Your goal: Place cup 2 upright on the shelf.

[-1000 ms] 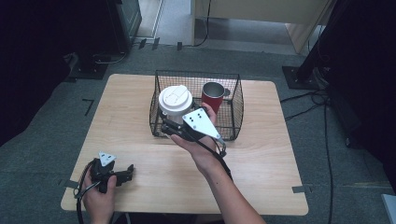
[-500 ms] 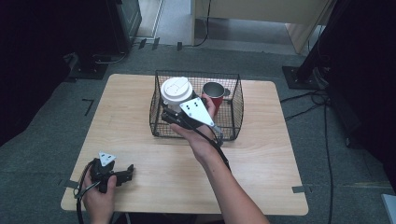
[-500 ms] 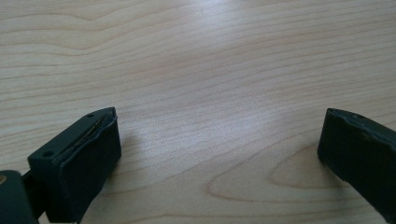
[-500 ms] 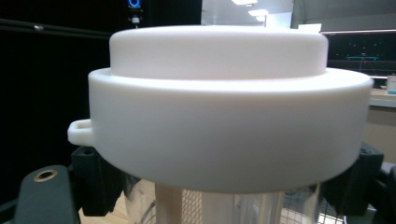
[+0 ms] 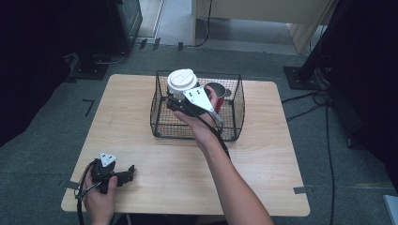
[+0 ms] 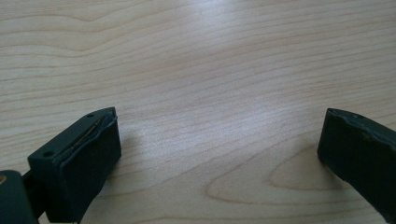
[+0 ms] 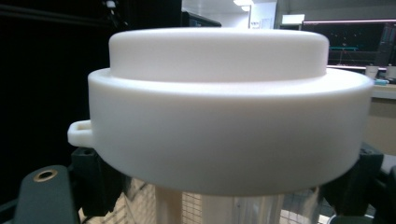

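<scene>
One light, crushable paper cup (image 5: 182, 83) with a lid, clamped just under the rim by the right gripper (image 5: 174, 104) above the wire basket (image 5: 234, 119), so squeeze gently; left gripper (image 5: 126, 172) rests wide apart.

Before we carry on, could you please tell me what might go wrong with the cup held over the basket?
1. The right gripper holds the lidded white cup just under its lid; a slip could drop it.
2. The red cup already stands in the wire basket; lowering close by could knock it.
3. The cup's base might catch the basket's rim.
</scene>
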Tool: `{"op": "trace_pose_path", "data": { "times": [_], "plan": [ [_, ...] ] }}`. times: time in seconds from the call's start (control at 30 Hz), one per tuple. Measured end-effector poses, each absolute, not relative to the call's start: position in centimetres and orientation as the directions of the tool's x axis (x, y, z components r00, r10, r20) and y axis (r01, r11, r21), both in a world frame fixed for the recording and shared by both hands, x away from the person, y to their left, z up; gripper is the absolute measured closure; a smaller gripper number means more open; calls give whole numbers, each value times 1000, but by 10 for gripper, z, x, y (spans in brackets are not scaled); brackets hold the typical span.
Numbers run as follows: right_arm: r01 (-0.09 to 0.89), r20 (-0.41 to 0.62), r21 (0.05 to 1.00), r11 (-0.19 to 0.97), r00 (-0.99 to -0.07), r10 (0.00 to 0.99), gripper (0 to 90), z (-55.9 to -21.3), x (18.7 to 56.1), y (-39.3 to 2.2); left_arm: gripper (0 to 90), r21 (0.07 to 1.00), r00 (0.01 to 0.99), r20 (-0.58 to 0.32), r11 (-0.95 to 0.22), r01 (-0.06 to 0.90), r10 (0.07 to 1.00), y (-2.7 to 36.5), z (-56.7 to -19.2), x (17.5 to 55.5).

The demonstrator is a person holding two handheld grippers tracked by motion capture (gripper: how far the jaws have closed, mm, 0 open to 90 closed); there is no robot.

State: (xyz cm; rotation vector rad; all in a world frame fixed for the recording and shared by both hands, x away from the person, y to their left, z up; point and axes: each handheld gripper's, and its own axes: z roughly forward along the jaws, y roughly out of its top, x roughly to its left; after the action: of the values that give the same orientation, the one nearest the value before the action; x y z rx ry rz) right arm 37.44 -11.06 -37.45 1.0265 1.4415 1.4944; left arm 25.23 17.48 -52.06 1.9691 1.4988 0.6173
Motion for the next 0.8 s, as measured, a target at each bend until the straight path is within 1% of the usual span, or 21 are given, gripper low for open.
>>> {"op": "trace_pose_path", "data": {
  "times": [0.2,0.57,0.67,0.8],
  "plan": [
    [21,20,1000,-14,-335,942,159,-388,393,-110,0,691,261,14,-198,696,965,175,-521,252],
    [70,4,997,20,-329,944,159,-412,410,-101,0,692,260,12,-196,695,966,174,-521,252],
    [95,11,995,21,-328,944,159,-417,413,-100,0,692,260,12,-196,695,965,174,-521,253],
    [103,32,995,3,-334,942,159,-417,418,-100,0,690,261,14,-198,696,965,174,-521,253]
  ]
}}
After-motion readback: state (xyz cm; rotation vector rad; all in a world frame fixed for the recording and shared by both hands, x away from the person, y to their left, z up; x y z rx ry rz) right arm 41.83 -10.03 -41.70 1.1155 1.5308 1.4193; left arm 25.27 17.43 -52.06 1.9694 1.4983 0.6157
